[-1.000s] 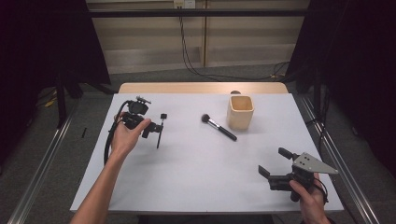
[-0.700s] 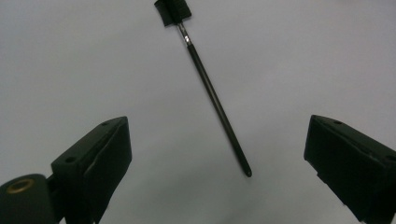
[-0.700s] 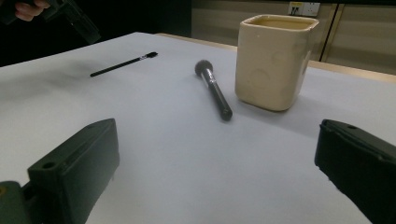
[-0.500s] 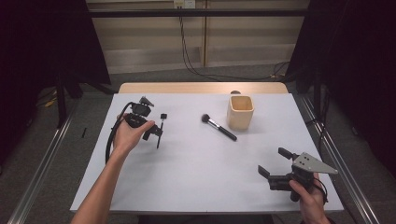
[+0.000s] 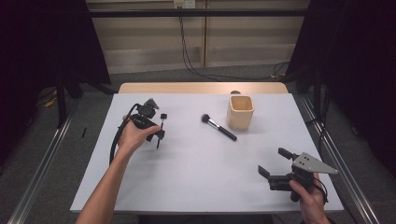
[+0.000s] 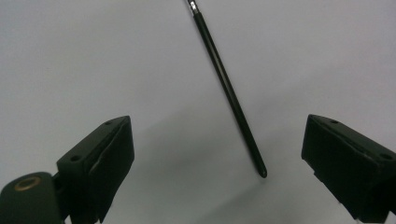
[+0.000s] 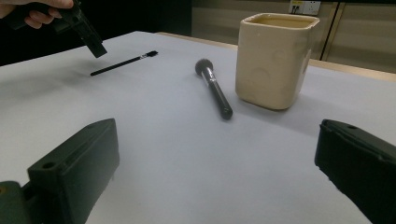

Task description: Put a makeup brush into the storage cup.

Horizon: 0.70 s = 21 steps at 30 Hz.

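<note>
– What's the left gripper (image 5: 160,127) doing?
– Jaws spread wide, hanging over the thin black brush (image 6: 228,88) on the table (image 5: 196,172), towards nine o'clock

– And further right?
– Powder brush (image 5: 218,127) at twelve, beige cup (image 5: 240,112) just beside it, then the right gripper (image 5: 275,163) at four, jaws apart, holding nothing

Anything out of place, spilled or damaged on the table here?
Nothing stands out. The cup stands upright, the thick brush lies flat beside it, and the thin brush lies flat under the open left gripper. The right gripper is open too.
</note>
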Each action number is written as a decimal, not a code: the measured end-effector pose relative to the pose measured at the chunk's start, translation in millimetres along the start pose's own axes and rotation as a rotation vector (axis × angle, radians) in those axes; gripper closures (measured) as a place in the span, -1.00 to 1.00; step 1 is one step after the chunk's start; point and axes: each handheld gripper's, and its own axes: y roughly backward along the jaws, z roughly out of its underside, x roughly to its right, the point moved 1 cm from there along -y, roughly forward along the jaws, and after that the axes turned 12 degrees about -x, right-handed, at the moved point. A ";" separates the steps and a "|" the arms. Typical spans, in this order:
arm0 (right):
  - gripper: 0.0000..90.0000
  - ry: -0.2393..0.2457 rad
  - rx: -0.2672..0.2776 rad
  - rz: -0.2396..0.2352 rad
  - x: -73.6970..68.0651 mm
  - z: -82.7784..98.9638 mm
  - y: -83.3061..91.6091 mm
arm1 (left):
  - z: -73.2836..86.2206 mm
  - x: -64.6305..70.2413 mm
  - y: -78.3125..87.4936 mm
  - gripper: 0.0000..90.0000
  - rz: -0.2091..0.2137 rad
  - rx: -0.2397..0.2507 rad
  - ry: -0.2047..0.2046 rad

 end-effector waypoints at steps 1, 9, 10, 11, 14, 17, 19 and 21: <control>-1.00 0.000 0.000 0.000 0.1 0.0 -0.1 | -0.2 0.8 -0.4 -0.82 -0.005 -0.002 -0.007; -1.00 0.004 0.000 -0.001 -0.1 0.1 -0.2 | -3.0 5.3 -7.3 -0.82 -0.029 -0.045 -0.004; -1.00 0.001 -0.001 -0.001 -0.1 0.1 -0.2 | -3.1 6.8 -8.6 -0.78 -0.015 -0.048 0.009; -1.00 0.001 -0.001 0.000 -0.1 0.1 -0.1 | -3.5 6.6 -8.5 -0.75 -0.016 -0.057 -0.001; -1.00 0.001 -0.001 -0.001 0.0 0.1 -0.1 | -3.7 12.2 -10.3 -0.59 -0.022 -0.066 0.008; -1.00 0.002 -0.001 -0.001 -0.1 0.1 -0.1 | -4.0 15.8 -12.5 -0.43 -0.032 -0.094 0.000; -1.00 0.002 -0.001 -0.001 -0.2 0.1 0.0 | -4.3 17.5 -15.0 -0.39 -0.032 -0.119 0.003; -1.00 0.005 0.000 -0.001 -0.1 0.2 0.2 | -4.3 19.1 -16.2 -0.30 -0.030 -0.128 0.008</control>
